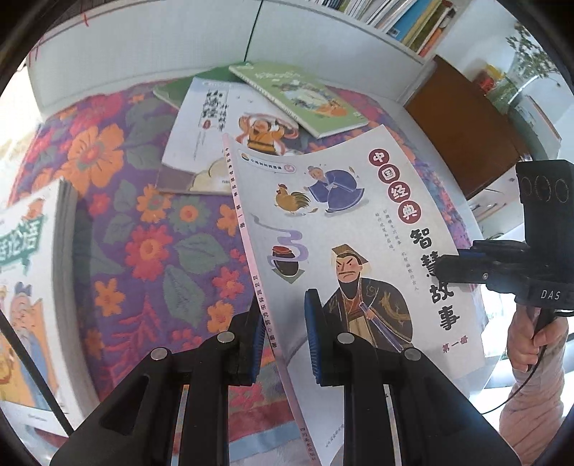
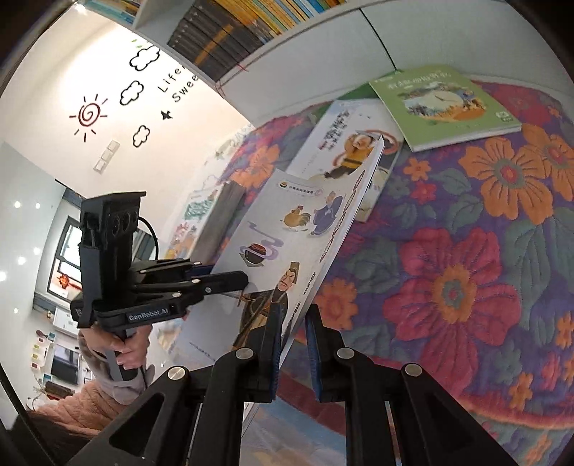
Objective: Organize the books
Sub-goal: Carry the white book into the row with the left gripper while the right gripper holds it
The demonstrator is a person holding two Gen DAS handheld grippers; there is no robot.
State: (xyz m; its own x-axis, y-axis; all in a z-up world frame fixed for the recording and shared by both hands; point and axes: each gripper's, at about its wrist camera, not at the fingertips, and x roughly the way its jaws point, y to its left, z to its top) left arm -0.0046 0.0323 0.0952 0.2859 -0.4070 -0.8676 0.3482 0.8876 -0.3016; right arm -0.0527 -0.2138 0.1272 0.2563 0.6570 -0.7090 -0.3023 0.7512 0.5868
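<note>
A grey story book (image 1: pixel 344 229) with a rooster and a robed man on its cover is held tilted above the flowered cloth (image 1: pixel 150 243). My left gripper (image 1: pixel 283 337) straddles its pink spine edge, with its jaws part open around it. My right gripper (image 2: pixel 292 333) straddles the opposite edge of the same book (image 2: pixel 287 229), also part open. The right gripper shows in the left wrist view (image 1: pixel 462 269), the left one in the right wrist view (image 2: pixel 229 279). A white book (image 1: pixel 222 139) and a green book (image 1: pixel 301 96) lie behind.
A stack of books (image 1: pixel 32 272) stands at the left on the cloth. A white bookshelf (image 2: pixel 251 25) full of books rises behind the table. A brown cabinet (image 1: pixel 466 125) and a plant stand at the right.
</note>
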